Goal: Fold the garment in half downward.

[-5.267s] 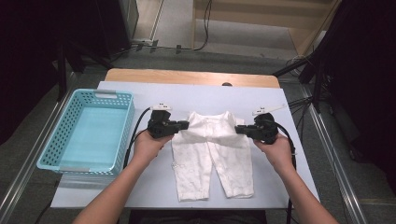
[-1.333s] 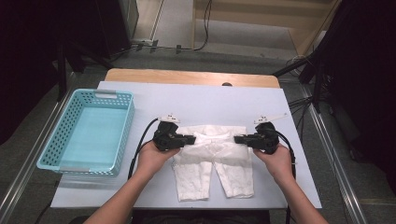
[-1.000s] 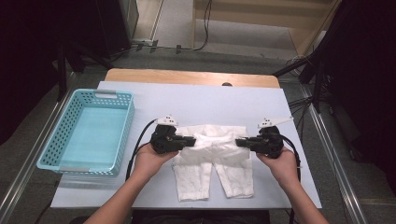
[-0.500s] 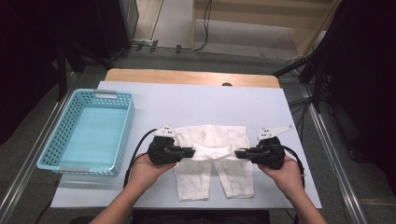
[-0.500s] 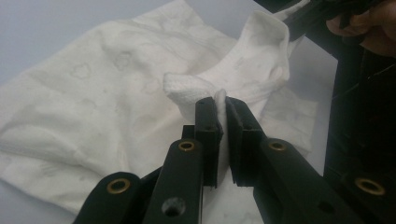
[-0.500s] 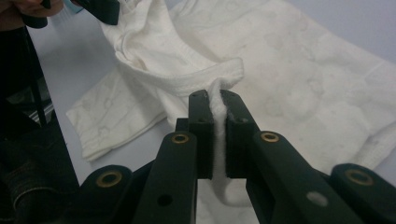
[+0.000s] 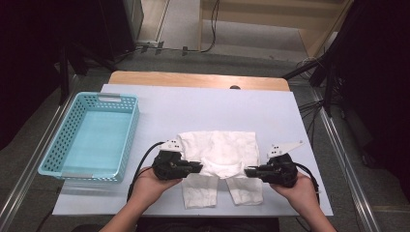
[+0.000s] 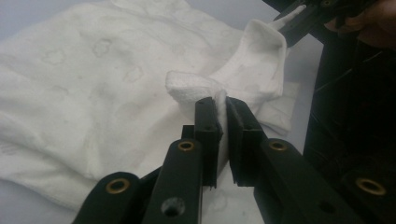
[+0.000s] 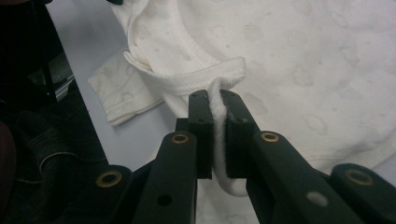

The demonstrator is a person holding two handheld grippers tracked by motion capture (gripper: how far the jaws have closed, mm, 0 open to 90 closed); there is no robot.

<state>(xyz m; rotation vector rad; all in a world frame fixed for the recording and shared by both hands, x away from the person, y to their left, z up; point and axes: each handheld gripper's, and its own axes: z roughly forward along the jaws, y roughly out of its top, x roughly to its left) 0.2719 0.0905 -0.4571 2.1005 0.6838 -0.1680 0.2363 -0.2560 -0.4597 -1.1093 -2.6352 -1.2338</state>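
Note:
A pair of small white trousers (image 7: 220,153) lies on the white table, its waist folded toward the person over the legs. My left gripper (image 7: 199,167) holds the waistband at the left corner, and in the left gripper view (image 8: 222,116) white cloth (image 8: 93,93) is pinched between its black jaws. My right gripper (image 7: 247,171) is shut on the waistband's right corner; the right gripper view (image 9: 217,116) shows the hem (image 9: 187,84) clamped between the jaws. Two leg ends (image 7: 199,195) stick out below the fold.
A light blue plastic basket (image 7: 116,104) stands at the left of the table (image 7: 203,106), with nothing in it. Cables trail from both grippers toward the near edge. A wooden strip (image 7: 193,79) runs along the far edge, with dark equipment beyond.
Both grippers have pulled the waistband toward the person, folding the trousers' top over the legs. The hands now sit nearer the table's front edge.

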